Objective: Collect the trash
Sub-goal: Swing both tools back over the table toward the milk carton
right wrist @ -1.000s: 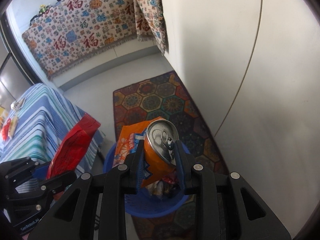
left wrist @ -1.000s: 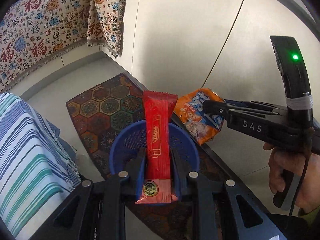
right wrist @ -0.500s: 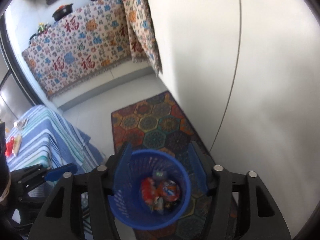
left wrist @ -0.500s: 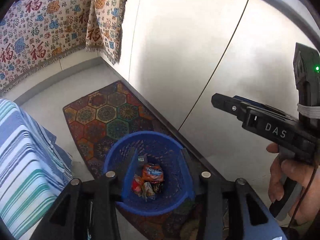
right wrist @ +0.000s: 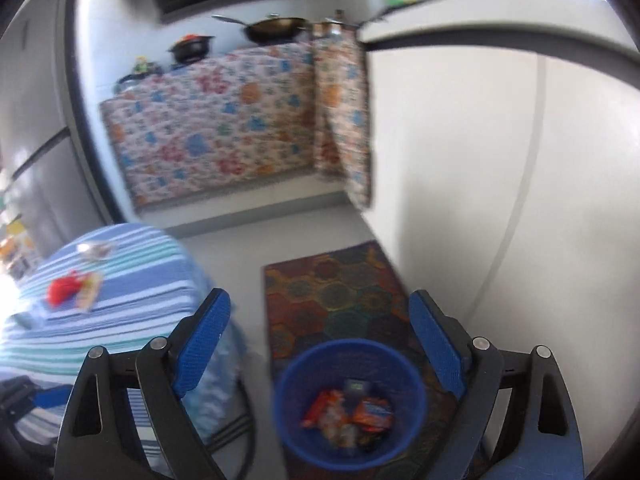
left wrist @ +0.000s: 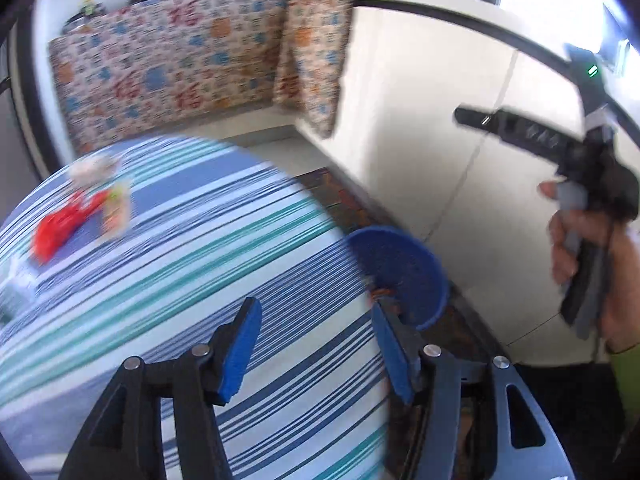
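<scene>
A blue mesh bin stands on the floor with several wrappers and an orange can inside; it also shows as the bin beside the table. My right gripper hangs above it, jaws opening wide, nothing between them. My left gripper is over the striped table, jaws opening and empty. A red wrapper and a pale packet lie far left on the table; the same red wrapper shows in the right wrist view. A hand holds the right gripper's body.
A patterned rug lies under the bin beside a white cabinet wall. A counter draped in a patterned cloth stands at the back with a wok and pots. Another small item sits at the table's left edge.
Both grippers let go of their trash, the red wrapper and the orange can, into the bin and opened. Both have risen; the left one swung left over the striped table.
</scene>
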